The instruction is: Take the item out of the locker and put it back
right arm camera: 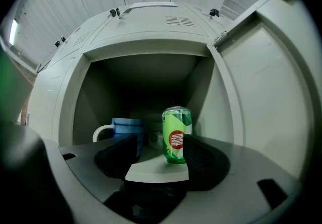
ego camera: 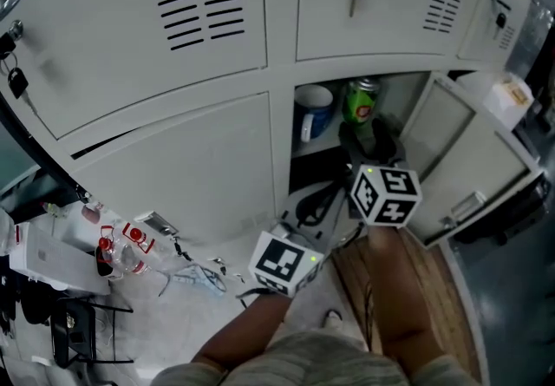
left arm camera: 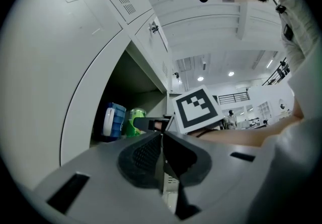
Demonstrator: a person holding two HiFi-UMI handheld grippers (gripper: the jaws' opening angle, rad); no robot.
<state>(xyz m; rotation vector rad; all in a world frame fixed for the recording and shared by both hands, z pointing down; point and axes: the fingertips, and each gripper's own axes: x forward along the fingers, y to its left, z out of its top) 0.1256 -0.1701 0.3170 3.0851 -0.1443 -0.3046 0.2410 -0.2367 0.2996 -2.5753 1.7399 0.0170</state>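
R gripper [right arm camera: 160, 155] jaws wide, nothing gripped. Green can [right arm camera: 176, 135] upright on locker shelf [right arm camera: 156, 171], just ahead of jaws, beside blue mug [right arm camera: 126, 130]. L gripper [left arm camera: 162, 160] jaws closed, empty.

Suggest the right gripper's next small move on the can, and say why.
Probably ease the right gripper forward and slightly right until the green can sits between its jaws, then close. The jaws stand open and empty. The can stands upright in the open locker, just beyond them and nearer the right jaw, with the blue mug to its left.
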